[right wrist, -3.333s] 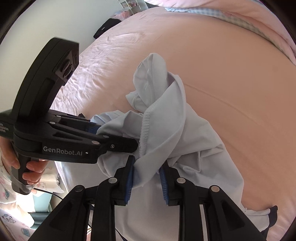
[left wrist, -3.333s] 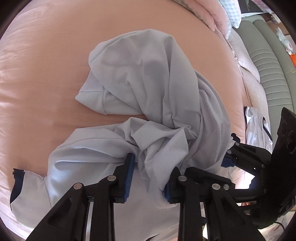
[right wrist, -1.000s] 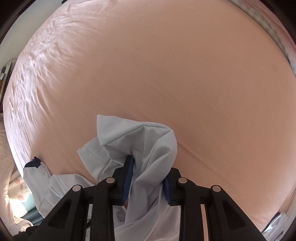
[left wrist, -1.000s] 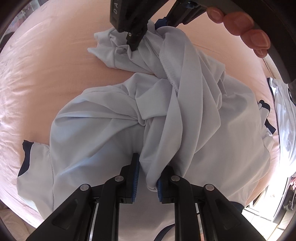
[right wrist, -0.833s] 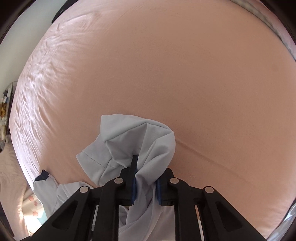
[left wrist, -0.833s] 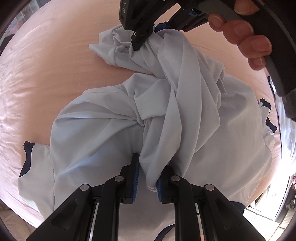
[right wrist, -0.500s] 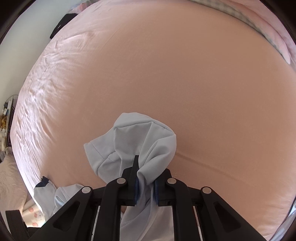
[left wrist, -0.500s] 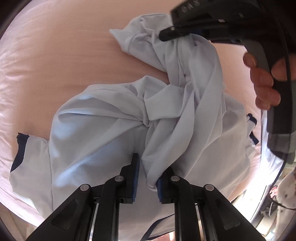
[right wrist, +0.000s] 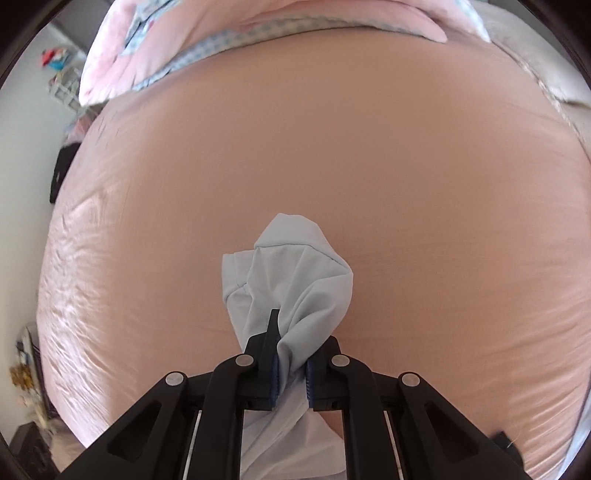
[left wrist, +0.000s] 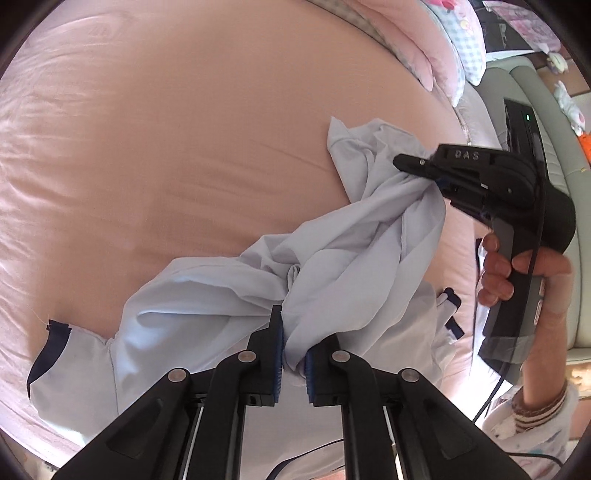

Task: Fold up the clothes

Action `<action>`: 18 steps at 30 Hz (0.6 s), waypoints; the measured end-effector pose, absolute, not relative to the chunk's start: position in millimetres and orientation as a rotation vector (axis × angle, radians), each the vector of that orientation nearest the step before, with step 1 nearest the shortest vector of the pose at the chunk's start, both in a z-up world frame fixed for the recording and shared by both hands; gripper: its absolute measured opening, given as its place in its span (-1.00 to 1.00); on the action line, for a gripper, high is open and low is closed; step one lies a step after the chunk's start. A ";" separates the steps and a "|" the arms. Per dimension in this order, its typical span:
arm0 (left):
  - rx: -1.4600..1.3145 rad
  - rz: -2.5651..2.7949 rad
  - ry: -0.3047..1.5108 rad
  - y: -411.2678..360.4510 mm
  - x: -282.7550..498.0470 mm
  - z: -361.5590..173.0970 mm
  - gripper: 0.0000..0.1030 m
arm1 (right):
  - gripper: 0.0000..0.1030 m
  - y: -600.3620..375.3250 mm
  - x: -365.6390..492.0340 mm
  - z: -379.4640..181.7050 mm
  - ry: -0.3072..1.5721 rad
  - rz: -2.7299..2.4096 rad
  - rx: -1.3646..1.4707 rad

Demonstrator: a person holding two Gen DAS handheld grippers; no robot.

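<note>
A crumpled light-blue shirt (left wrist: 221, 306) with navy sleeve trim (left wrist: 48, 350) lies on the pink bed sheet (left wrist: 184, 147). My left gripper (left wrist: 293, 350) is shut on a bunched fold of the shirt near its middle. My right gripper (left wrist: 436, 177) shows at the right of the left wrist view, shut on another bunch of the shirt and holding it stretched up off the bed. In the right wrist view the right gripper (right wrist: 290, 365) pinches that bunch of shirt (right wrist: 291, 273), which bulges out past the fingertips above the sheet (right wrist: 406, 184).
Pink and checked pillows (left wrist: 443, 48) lie at the head of the bed, also seen in the right wrist view (right wrist: 258, 22). A grey-green sofa (left wrist: 554, 155) stands beyond the bed's right edge. The hand (left wrist: 517, 266) holds the right gripper's handle.
The right gripper has carried its bunch of shirt from the far side toward the right, pulling the cloth taut away from the left gripper. Both grippers keep their hold.
</note>
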State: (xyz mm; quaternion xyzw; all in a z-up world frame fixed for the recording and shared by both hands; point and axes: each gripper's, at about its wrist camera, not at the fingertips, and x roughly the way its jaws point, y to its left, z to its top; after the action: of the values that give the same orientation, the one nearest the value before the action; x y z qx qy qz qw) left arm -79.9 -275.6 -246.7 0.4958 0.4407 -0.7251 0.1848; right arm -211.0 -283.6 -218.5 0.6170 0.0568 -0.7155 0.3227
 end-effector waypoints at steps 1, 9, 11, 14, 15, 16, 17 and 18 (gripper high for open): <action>1.379 -2.052 1.258 -303.4 -79.9 -245.3 -0.85 | -0.85 -275.5 -213.0 -217.2 0.085 -1.873 1.628; 1.182 -2.131 1.437 -390.3 57.3 -196.0 -0.85 | -0.85 -245.0 -222.9 -189.5 -0.239 -1.782 1.447; 1.139 -2.158 1.433 -374.0 85.3 -170.6 -0.85 | -0.85 -261.6 -229.0 -171.8 -0.218 -1.796 1.374; 1.081 -2.183 1.419 -366.7 105.2 -150.5 -0.85 | -0.85 -288.8 -213.0 -160.5 -0.136 -1.825 1.378; 1.063 -2.192 1.410 -367.9 109.0 -145.3 -0.85 | -0.85 -294.2 -212.4 -157.1 -0.120 -1.832 1.389; 1.049 -2.196 1.400 -371.8 108.8 -143.7 -0.85 | -0.85 -298.4 -213.3 -151.4 -0.109 -1.836 1.396; 1.035 -2.200 1.390 -375.8 108.5 -142.1 -0.85 | -0.85 -301.8 -213.5 -145.7 -0.094 -1.841 1.399; 1.018 -2.203 1.384 -377.6 109.6 -139.8 -0.85 | -0.85 -300.7 -210.3 -140.3 -0.068 -1.854 1.386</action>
State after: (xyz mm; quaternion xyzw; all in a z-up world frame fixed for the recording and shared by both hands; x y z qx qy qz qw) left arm 109.6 -377.6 -139.8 0.3590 0.4879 -0.7767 0.1729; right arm -210.3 -300.7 -140.3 0.5483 -0.0271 -0.7332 0.4013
